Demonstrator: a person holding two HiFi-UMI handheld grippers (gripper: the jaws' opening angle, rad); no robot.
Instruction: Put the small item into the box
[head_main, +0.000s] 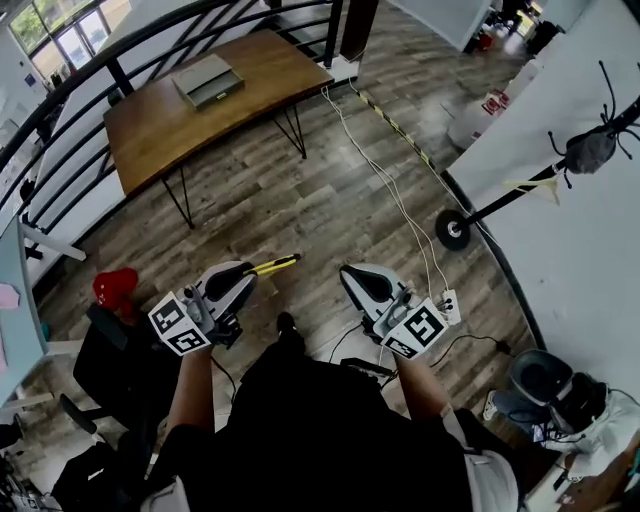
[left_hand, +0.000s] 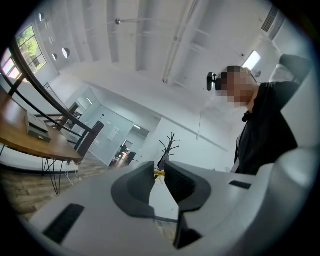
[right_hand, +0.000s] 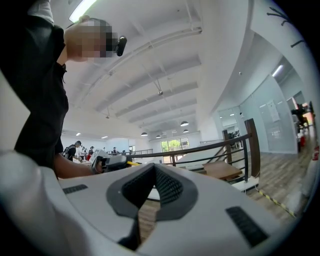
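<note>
A thin yellow stick-like item (head_main: 275, 265) pokes out of my left gripper (head_main: 250, 272), which is shut on it at waist height. In the left gripper view a bit of that yellow item (left_hand: 159, 173) shows between the nearly closed jaws. My right gripper (head_main: 350, 272) is held level beside it, shut, with nothing between its pads (right_hand: 167, 185). The right gripper view also catches the left gripper (right_hand: 107, 161) with the yellow item (right_hand: 132, 163). A flat grey box (head_main: 207, 80) lies on the wooden table (head_main: 150, 125), far ahead of both grippers.
A black railing (head_main: 150, 45) curves behind the table. White cables (head_main: 385, 180) run across the wood floor to a power strip (head_main: 449, 305). A coat stand base (head_main: 453, 229) sits to the right, a red object (head_main: 115, 287) and a black chair (head_main: 120, 365) to the left.
</note>
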